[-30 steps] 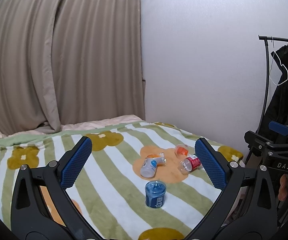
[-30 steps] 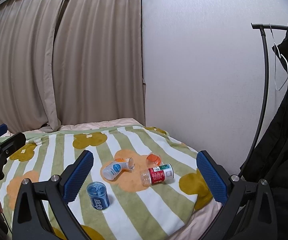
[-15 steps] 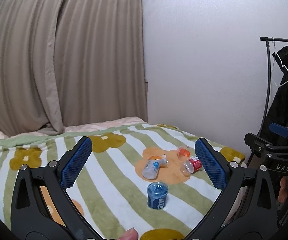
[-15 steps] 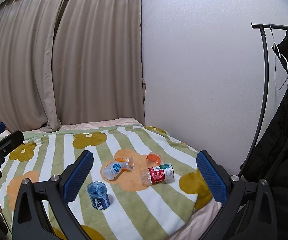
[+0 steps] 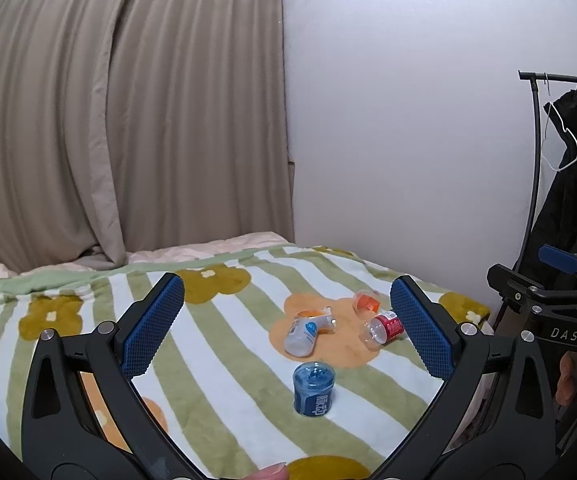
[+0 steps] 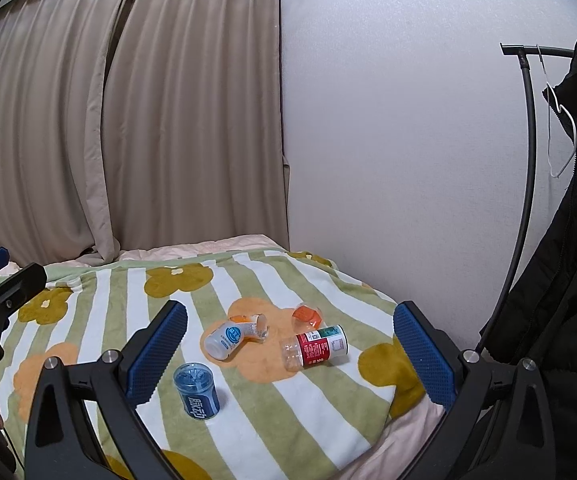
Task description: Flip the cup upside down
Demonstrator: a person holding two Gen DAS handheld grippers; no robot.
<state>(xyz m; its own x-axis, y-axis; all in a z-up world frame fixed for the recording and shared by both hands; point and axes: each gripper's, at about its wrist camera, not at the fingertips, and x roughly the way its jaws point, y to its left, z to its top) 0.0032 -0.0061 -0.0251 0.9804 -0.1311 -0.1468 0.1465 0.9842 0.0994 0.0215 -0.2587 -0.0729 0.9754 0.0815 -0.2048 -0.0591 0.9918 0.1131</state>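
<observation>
A blue plastic cup [image 5: 313, 389] stands base-up on the striped blanket; it also shows in the right wrist view [image 6: 196, 390]. Behind it lie a white cup with a blue label [image 5: 303, 330] [image 6: 226, 337], a clear cup with a red label [image 5: 382, 328] [image 6: 315, 347] and a small orange cup [image 5: 365, 301] [image 6: 307, 316], all on their sides. My left gripper [image 5: 287, 325] is open and empty, held above the bed short of the cups. My right gripper [image 6: 289, 354] is open and empty, likewise back from the cups.
The bed carries a green-and-white striped blanket with flower patches [image 5: 216, 380]. Beige curtains [image 5: 120, 120] hang behind and a white wall [image 5: 408, 140] stands on the right. A black coat rack with a dark coat [image 6: 560, 200] stands right of the bed.
Both grippers have drifted slightly; the left view has shifted a little so the cups sit marginally lower and farther right. No cup has moved.
</observation>
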